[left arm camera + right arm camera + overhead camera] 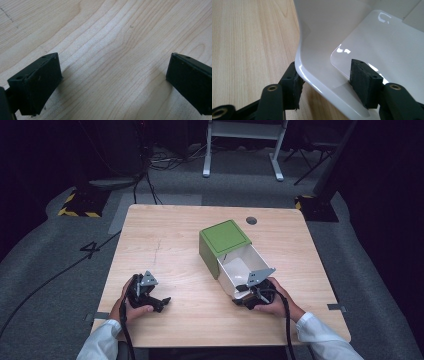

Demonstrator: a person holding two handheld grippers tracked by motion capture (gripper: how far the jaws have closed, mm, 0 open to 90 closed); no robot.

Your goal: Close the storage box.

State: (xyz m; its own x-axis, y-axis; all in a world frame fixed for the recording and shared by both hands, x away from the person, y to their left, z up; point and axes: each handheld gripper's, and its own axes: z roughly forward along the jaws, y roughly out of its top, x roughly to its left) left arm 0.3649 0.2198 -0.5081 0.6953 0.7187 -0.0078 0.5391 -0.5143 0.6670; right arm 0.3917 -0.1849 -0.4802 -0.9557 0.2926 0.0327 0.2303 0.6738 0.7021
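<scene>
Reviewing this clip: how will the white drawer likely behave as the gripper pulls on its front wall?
The white drawer looks like glossy moulded plastic, so probably stiff but slippery. It appears empty, likely light. The green box may slide along rather than stay put.

A large dark figure "4" (91,249) is marked on the grey floor (45,270) to the left of the table (165,235), in the high view. Farther back on that side, a stand's base (80,204) carries yellow and black warning stripes, and another such base (314,206) stands at the right. No other lettering is readable.
</scene>
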